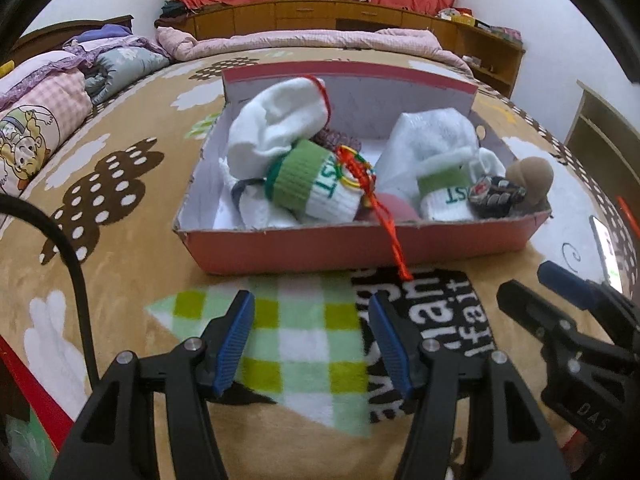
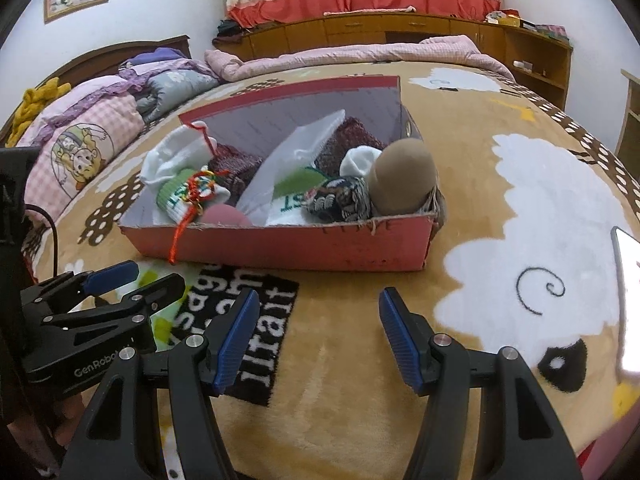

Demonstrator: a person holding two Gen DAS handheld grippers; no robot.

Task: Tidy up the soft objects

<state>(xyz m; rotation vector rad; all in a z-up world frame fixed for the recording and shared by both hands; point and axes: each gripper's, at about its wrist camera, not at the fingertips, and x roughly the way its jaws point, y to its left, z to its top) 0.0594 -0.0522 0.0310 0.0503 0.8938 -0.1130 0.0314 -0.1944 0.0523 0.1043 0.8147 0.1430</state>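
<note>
- Both tongs, left gripper [image 1: 310, 336] and right gripper [image 2: 316, 334], hang spread and empty.
- Red cord [image 1: 394, 240] trailing over the box [image 1: 320, 248] could snag, dragging socks [image 1: 280, 136] out.

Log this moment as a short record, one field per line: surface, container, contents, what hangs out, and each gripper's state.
surface: tan patterned blanket on a bed
container: open red box
contents: two rolled white socks with green bands, brown ball, dark patterned pouch
hanging out: red cord trails over the front wall
left gripper: open, empty, before the box
right gripper: open, empty, before the box
</note>
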